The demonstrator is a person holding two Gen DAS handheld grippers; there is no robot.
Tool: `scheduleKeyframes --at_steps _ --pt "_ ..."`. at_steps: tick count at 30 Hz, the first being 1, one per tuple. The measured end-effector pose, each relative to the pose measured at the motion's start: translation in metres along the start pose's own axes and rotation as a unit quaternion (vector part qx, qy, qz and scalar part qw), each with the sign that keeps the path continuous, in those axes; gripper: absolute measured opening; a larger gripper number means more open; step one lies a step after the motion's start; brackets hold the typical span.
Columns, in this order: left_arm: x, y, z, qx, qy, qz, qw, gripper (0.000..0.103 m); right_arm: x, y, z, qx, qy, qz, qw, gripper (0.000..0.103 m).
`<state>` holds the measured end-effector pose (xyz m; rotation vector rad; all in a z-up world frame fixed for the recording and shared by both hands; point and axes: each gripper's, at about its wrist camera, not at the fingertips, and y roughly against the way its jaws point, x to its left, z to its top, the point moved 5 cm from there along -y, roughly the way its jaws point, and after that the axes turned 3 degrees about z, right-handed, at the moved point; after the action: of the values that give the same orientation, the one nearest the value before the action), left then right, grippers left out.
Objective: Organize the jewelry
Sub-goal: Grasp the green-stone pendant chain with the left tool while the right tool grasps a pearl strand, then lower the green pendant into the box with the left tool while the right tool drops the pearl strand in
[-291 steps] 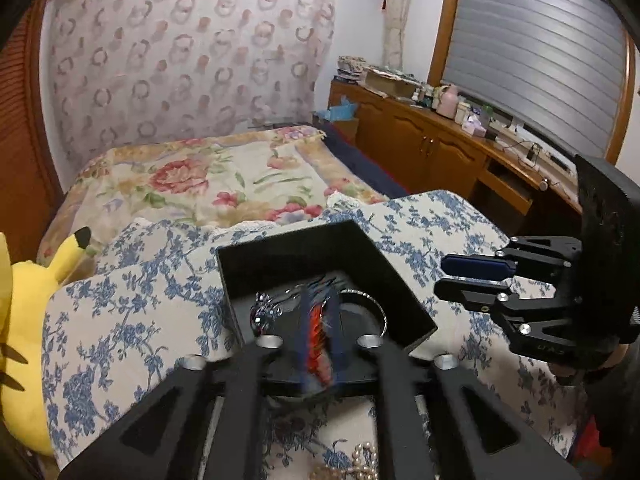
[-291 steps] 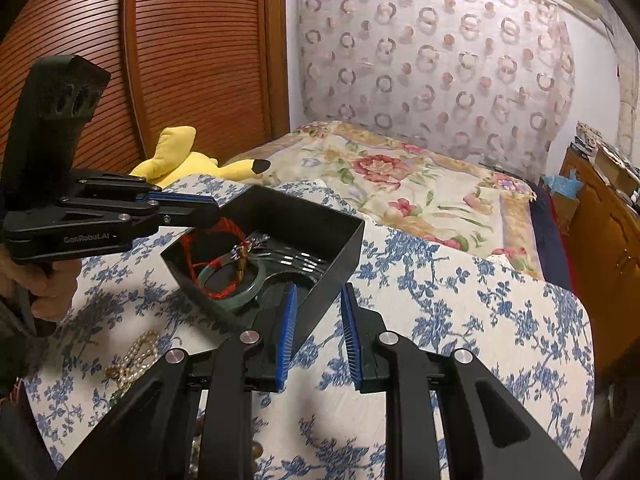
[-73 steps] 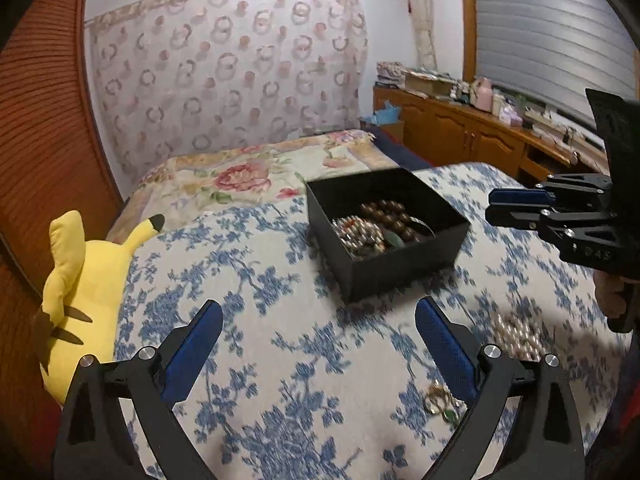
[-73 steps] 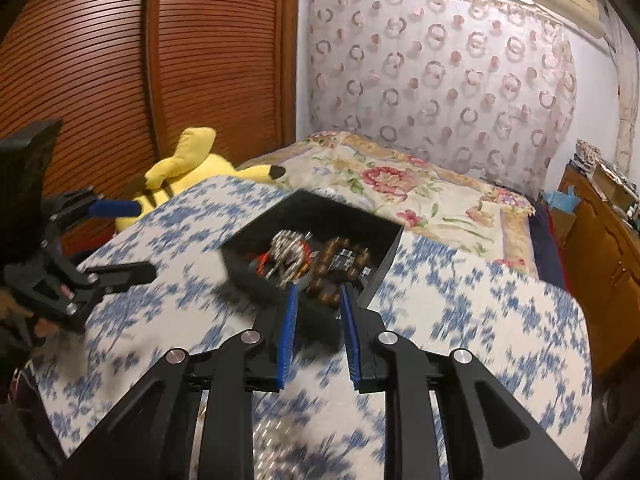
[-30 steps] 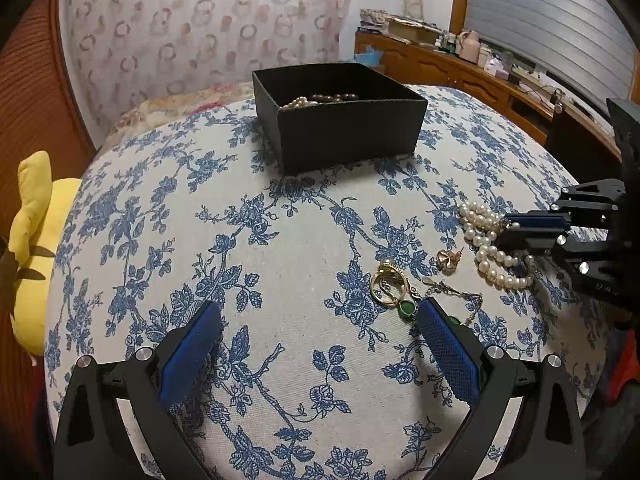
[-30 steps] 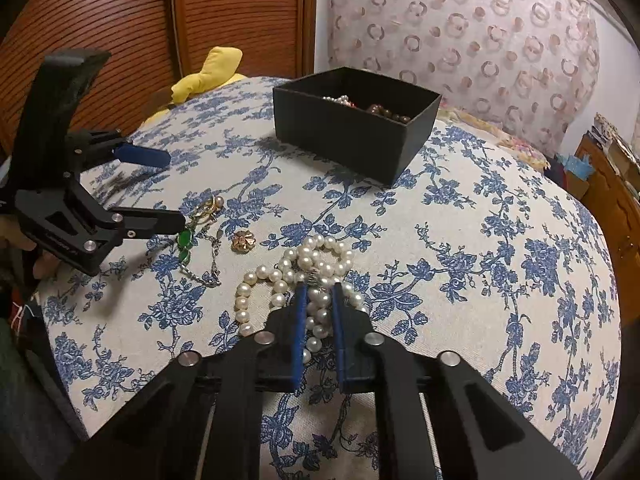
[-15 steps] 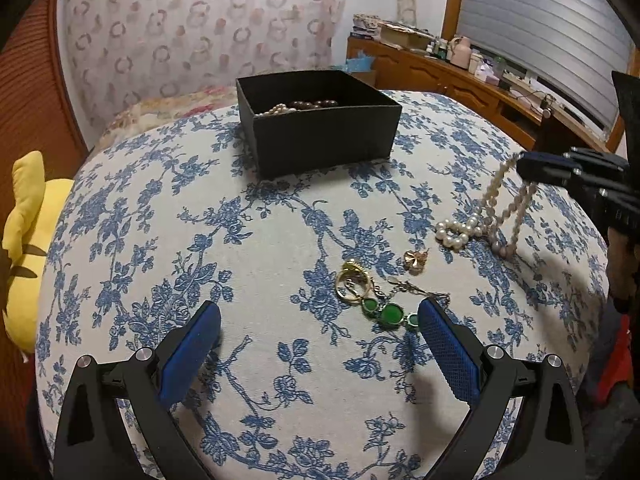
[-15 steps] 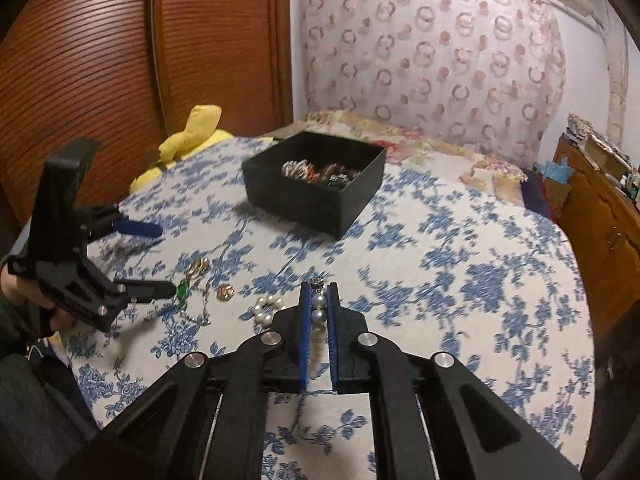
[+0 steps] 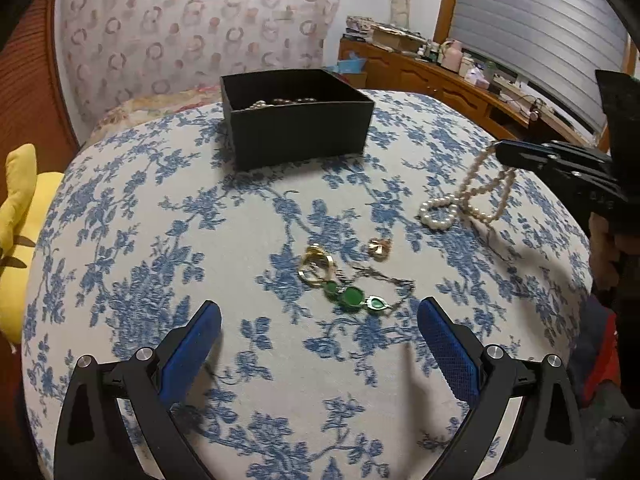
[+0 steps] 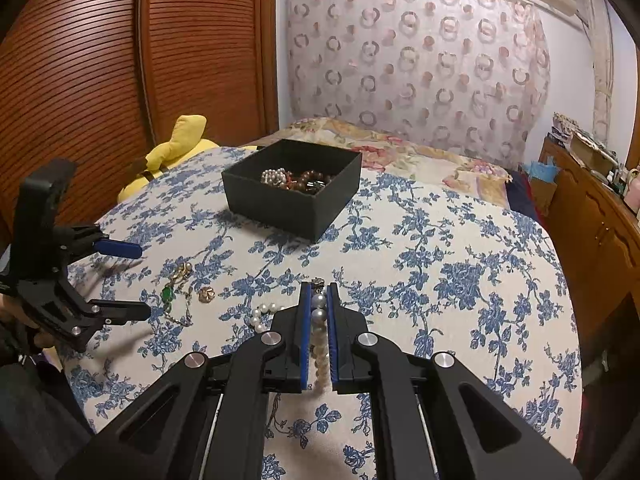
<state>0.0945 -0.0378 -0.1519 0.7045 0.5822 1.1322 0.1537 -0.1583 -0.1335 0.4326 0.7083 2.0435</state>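
Dim warm light, fisheye-warped edges, slight blur

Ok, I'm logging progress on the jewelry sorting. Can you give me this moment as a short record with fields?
surface: blue floral cloth
black box: holds beaded pieces
right gripper: shut on pearl necklace, one end lifted, the rest on the cloth
left gripper: open, nothing between the jaws, which have just been closing a little
loose: green-stone chain, gold ring, small gold piece
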Motion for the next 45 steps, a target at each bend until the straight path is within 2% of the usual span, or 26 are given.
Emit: scheduleKeyframes --at_steps 3,5,10,25,26,27,30,35,39,45 --pt "-0.009 -0.004 -0.001 0.009 -0.009 -0.009 0.9999 0.068 0.001 -0.001 -0.001 0.001 -0.001 0.001 1.000 0.009" --pt "-0.014 -0.005 0.000 0.008 -0.015 -0.010 0.9998 0.062 0.002 -0.001 -0.001 0.002 0.000 0.002 1.000 0.009" --pt "-0.015 -0.008 0.005 0.010 -0.008 -0.018 0.9998 0.033 0.003 -0.002 -0.001 0.003 0.000 0.002 1.000 0.009" --pt "-0.023 -0.016 0.013 0.006 -0.013 -0.022 0.9997 0.029 0.000 -0.008 -0.010 0.012 -0.007 0.005 1.000 0.009" --pt "-0.024 -0.017 0.013 0.005 -0.014 -0.018 0.9997 0.026 0.000 -0.008 -0.010 0.012 -0.007 0.005 1.000 0.009" --pt "-0.024 -0.018 0.013 0.004 -0.017 -0.012 0.9998 0.018 0.000 -0.009 -0.011 0.013 -0.008 0.005 1.000 0.009" --pt "-0.023 -0.017 0.010 -0.002 -0.031 0.007 0.9995 0.010 0.000 -0.010 -0.013 0.015 -0.008 0.006 1.000 0.009" --pt "-0.022 -0.014 0.006 -0.004 -0.052 0.026 0.9983 0.011 0.003 -0.011 -0.011 0.015 -0.005 0.008 1.000 0.009" --pt "-0.017 -0.010 0.004 -0.004 -0.048 0.021 0.9986 0.010 0.006 -0.009 -0.007 0.010 0.000 0.010 1.000 0.009" --pt "-0.010 0.007 0.016 -0.030 -0.027 0.002 0.9992 0.010 0.010 0.000 0.008 -0.007 0.007 0.011 1.000 0.009"
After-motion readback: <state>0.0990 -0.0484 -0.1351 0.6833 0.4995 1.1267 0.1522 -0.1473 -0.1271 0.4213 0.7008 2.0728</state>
